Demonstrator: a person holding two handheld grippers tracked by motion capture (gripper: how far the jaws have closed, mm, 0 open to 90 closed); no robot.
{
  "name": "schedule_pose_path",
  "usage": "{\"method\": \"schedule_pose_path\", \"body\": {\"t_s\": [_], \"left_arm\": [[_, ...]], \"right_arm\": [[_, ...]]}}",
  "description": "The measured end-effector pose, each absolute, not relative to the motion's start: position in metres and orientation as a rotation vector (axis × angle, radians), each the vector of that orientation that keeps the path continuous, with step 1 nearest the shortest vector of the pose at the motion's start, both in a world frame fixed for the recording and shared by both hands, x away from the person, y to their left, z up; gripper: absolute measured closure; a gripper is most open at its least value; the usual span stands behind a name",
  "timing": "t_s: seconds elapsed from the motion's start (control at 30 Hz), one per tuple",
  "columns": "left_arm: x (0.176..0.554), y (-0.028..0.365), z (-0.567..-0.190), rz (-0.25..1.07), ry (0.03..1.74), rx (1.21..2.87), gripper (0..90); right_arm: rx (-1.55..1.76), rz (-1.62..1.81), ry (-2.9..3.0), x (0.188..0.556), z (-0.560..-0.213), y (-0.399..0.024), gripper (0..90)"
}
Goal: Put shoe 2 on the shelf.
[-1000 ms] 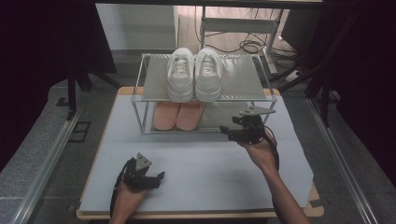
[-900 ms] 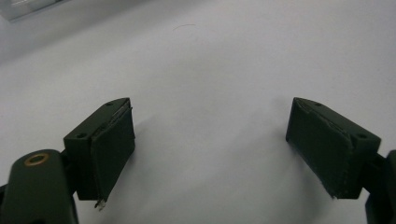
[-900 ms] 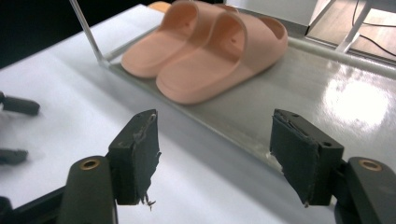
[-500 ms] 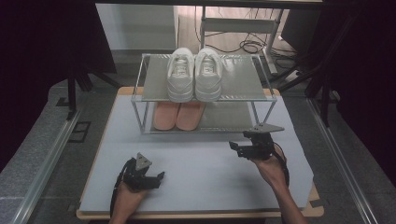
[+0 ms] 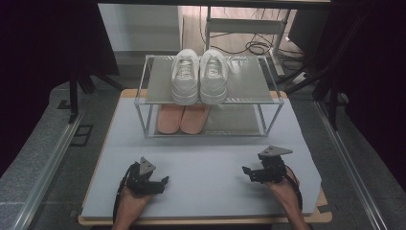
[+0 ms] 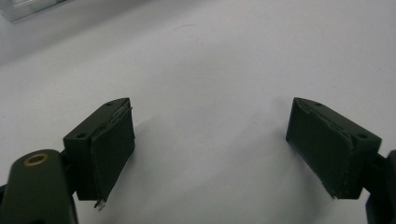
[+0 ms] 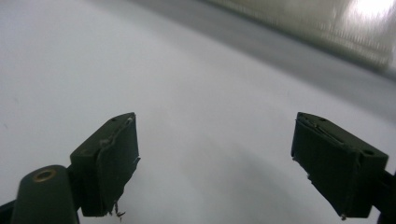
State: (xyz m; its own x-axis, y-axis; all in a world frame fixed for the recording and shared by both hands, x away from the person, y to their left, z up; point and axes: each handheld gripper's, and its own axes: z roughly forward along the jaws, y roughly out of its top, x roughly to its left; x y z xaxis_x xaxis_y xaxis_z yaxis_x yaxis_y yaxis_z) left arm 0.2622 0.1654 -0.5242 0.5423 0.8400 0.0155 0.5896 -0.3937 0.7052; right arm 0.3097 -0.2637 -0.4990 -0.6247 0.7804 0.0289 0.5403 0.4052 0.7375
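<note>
High view: the white sneakers [image 5: 199, 76] on the two-tier metal rack [image 5: 249, 93] are set well beyond both grippers, left [image 5: 160, 183] and right [image 5: 248, 172]; both are held low over the grey mat [image 5: 210, 158] by the hands, jaws apart, the right's just opened, nothing between.

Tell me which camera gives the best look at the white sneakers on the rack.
The high view: the white sneakers sit side by side on the rack's top shelf, seen whole from above. The left gripper view catches just a corner of the rack; the right gripper view catches a blurred strip of it, no sneakers.

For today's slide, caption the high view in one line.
Both open grippers, left and right, rest near a rack holding white sneakers.
</note>
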Motion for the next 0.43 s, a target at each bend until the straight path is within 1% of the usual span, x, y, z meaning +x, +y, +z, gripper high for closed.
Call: {"method": "schedule_pose_path", "body": {"t_s": [0.13, 0.2, 0.43], "left_arm": [[0.262, 0.165, -0.524, 0.495, 1.149, 2.126, 15.3], [0.262, 0.165, -0.524, 0.496, 1.149, 2.125, 15.3], [0.262, 0.165, -0.524, 0.495, 1.149, 2.125, 15.3]], "right_arm": [[1.179, 1.014, 2.355, 0.306, -0.513, -0.268, 14.4], [1.158, 1.006, 2.351, 0.303, -0.521, -0.268, 12.8], [1.153, 1.008, 2.334, 0.302, -0.522, -0.267, 13.2]]}}
